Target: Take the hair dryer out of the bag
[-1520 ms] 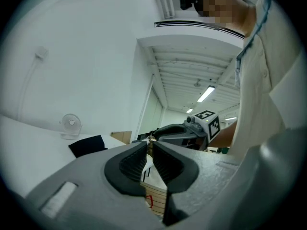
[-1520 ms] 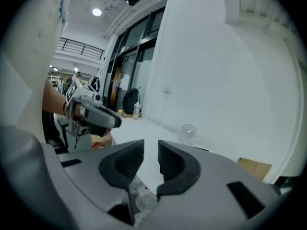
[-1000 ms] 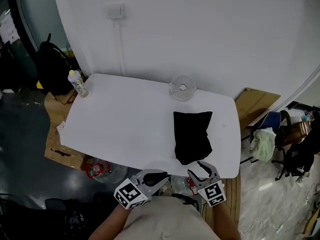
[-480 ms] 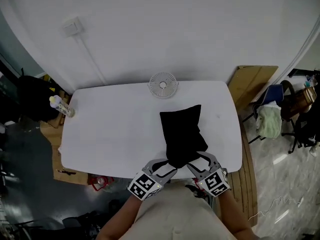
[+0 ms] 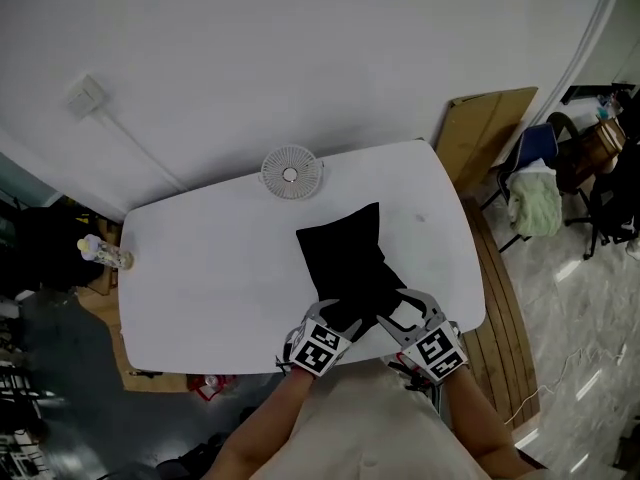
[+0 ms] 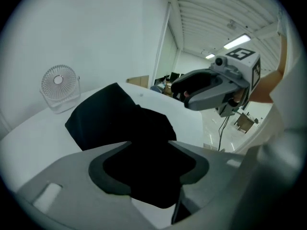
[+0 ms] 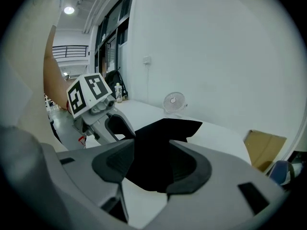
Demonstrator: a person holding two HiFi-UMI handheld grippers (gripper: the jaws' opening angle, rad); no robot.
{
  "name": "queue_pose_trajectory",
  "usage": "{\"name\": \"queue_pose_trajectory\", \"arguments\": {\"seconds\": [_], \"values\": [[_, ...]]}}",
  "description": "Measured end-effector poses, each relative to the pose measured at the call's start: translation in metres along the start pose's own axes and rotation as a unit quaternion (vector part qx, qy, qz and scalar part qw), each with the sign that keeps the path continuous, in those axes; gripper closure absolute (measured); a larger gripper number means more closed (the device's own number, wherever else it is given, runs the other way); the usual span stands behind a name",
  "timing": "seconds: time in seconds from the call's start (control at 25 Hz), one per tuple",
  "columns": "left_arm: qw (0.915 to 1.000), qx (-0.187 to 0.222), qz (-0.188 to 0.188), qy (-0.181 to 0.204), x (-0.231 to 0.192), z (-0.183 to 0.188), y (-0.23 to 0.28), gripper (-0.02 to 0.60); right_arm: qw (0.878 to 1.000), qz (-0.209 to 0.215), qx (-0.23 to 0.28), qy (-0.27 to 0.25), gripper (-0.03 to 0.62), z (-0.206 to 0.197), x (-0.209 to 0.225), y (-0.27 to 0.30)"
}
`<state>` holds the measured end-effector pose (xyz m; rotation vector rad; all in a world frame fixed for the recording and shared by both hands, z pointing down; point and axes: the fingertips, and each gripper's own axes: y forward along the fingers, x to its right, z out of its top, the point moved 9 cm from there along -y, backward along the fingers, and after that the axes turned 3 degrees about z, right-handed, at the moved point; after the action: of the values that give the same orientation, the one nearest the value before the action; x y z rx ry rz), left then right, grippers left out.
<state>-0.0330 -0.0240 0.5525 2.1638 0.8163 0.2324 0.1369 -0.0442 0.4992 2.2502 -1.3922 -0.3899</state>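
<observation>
The bag (image 5: 345, 268) is seen as plain black, and the desk (image 5: 200, 278) under it and the small fan (image 5: 290, 173) are white. The left hand-held gripper (image 5: 338, 320) and the right hand-held gripper (image 5: 405, 306) are coloured grey, with black-and-white square markers on their cubes.

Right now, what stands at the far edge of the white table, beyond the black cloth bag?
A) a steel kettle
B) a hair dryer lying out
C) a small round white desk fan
C: the small round white desk fan stands upright at the far edge of the white table, just beyond the black cloth bag. No hair dryer or kettle shows on the tabletop.
</observation>
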Motion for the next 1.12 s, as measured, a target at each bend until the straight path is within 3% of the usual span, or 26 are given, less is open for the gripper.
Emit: {"name": "queue_pose_trajectory", "arguments": {"seconds": [0.12,0.2,0.24,0.56,0.72,0.92,1.12], "values": [[0.9992,-0.033,-0.020,-0.011,-0.011,0.001,0.011,0.385,1.000,-0.004,-0.001,0.012,0.364,0.000,0.005,0.006],[0.9978,-0.038,-0.051,-0.020,-0.011,0.007,0.011,0.534,1.000,-0.009,-0.002,0.017,0.364,-0.002,0.009,0.007],[0.9974,-0.039,-0.058,-0.021,-0.012,0.011,0.009,0.558,1.000,-0.012,0.000,0.022,0.364,-0.003,0.011,0.007],[0.9923,-0.021,-0.111,-0.049,-0.031,0.043,-0.008,0.561,0.999,-0.024,0.012,0.038,0.365,0.003,0.020,0.010],[0.9878,0.009,-0.129,-0.086,-0.044,0.062,-0.015,0.561,0.998,-0.028,0.021,0.048,0.369,0.007,0.023,0.011],[0.9873,0.019,-0.113,-0.110,-0.068,0.082,-0.011,0.561,0.997,-0.041,0.037,0.054,0.445,0.012,0.021,0.009],[0.9901,0.003,-0.074,-0.119,-0.085,0.087,0.001,0.561,0.997,-0.042,0.032,0.064,0.456,0.011,0.018,0.006]]}}
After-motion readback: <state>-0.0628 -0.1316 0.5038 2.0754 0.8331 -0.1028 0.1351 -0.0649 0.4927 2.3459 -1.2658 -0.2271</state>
